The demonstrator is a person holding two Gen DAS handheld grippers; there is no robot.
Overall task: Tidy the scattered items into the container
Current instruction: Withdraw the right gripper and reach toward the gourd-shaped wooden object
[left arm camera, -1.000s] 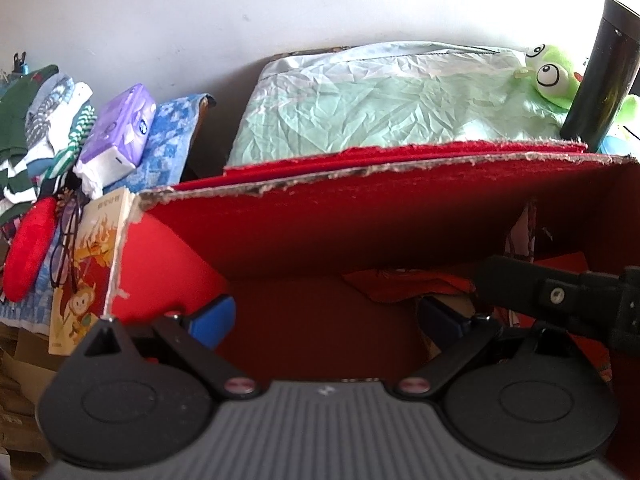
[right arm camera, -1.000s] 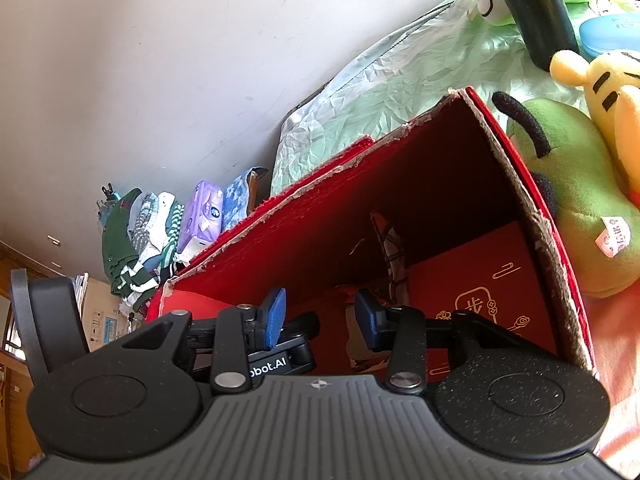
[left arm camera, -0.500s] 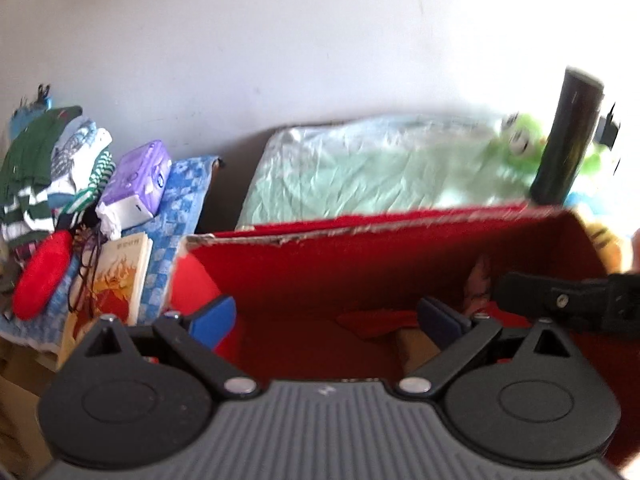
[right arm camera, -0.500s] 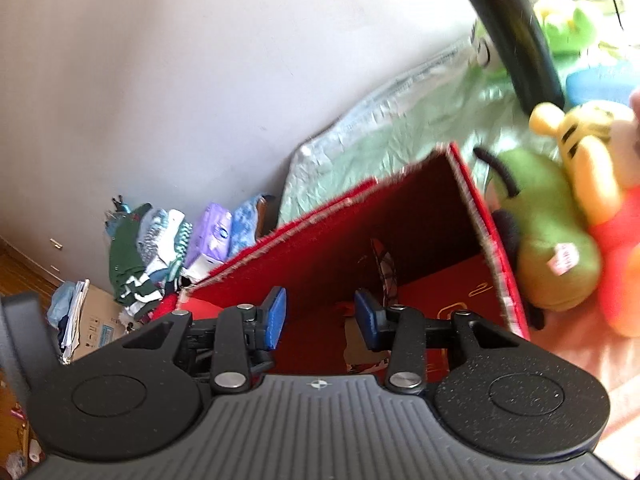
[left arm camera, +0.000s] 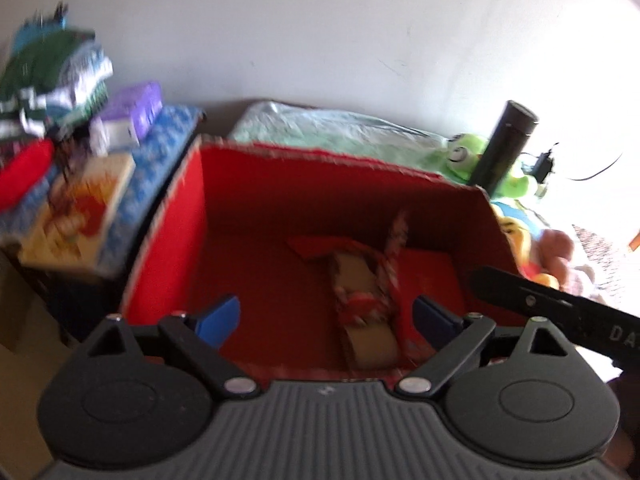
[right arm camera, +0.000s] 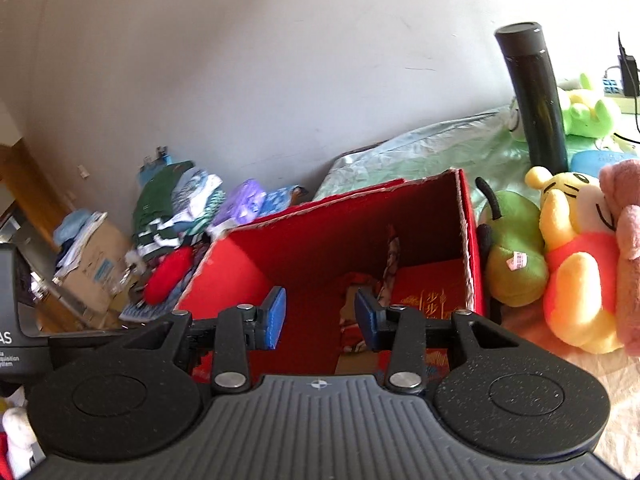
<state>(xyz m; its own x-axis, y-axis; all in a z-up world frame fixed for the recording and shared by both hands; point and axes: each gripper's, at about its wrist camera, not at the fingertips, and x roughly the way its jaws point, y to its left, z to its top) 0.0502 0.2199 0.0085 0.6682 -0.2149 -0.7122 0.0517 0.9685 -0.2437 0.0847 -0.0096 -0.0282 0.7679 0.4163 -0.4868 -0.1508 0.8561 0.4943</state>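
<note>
Both grippers have pulled back above the red box (right arm camera: 256, 268), whose floor now shows. The left gripper (left arm camera: 326, 318) is spread wide, empty; the right gripper (right arm camera: 320, 316) is parted, empty. A blurred, possibly cardboard, item (left arm camera: 366, 320) lies inside the box; plush toys (right arm camera: 576, 256) sit just right of it.

Left gripper (left arm camera: 326, 316): grey ribbed body is showing, flanked by two black round housings, black linkage arms carrying silver screws, and blue pads (left arm camera: 218, 316) tipping the fingers. Right gripper (right arm camera: 320, 316): same build, speckled black discs, a small crosshair mark sitting behind the jaws, blue pads (right arm camera: 274, 316).
</note>
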